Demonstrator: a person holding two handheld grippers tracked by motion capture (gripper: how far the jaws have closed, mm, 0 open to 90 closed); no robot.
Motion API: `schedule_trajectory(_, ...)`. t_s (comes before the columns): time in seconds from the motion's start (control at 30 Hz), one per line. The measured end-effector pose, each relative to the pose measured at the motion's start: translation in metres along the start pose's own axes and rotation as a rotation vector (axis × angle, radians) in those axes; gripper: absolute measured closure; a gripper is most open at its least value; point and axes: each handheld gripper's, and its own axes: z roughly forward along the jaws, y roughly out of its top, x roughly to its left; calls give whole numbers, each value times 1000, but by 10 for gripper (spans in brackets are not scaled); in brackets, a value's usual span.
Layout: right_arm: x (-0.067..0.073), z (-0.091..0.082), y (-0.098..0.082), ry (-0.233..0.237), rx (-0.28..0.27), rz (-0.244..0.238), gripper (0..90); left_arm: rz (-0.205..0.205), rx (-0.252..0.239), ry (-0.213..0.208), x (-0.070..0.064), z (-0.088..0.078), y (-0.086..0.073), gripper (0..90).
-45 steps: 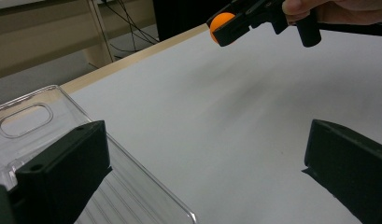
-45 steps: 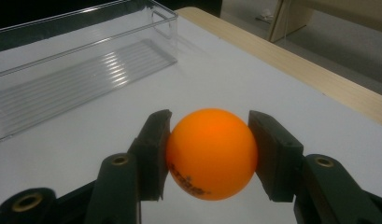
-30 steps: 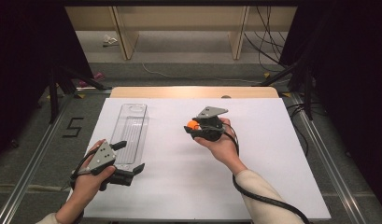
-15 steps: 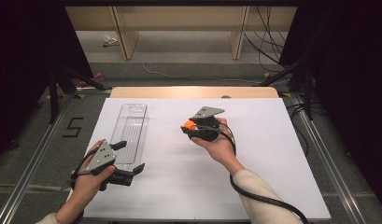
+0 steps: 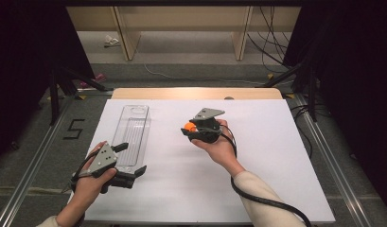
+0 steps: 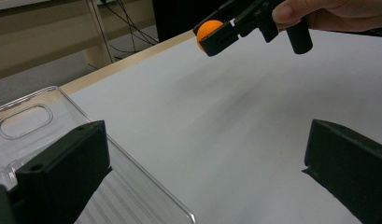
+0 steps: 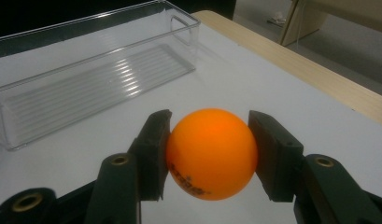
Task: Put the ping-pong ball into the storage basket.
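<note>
My right gripper (image 7: pixel 209 154) pinches a small, smooth orange plastic ball (image 7: pixel 211 151) across its middle, above the white table (image 5: pixel 257 189). It looks light, hollow and slippery, so I'd squeeze gently. My left gripper (image 5: pixel 129 160) is spread at the clear plastic tray (image 5: pixel 132 132).

A dark number 5 (image 5: pixel 74 128) is marked on the grey floor (image 5: pixel 35 156) left of the table. The orange ball (image 7: pixel 211 153) has small dark print, too blurry to read.

Past my spread left jaws I see the clear tray (image 6: pixel 34 126) and, farther off, the right gripper (image 6: pixel 215 36) pinching an orange ball (image 6: pixel 206 31).
</note>
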Motion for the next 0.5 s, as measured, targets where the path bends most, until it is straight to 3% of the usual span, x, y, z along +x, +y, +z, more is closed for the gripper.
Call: schedule_trajectory(0.5, 5, 5, 3, 11, 1, -6, 514, 1, -1, -1, 0, 0, 0, 0)
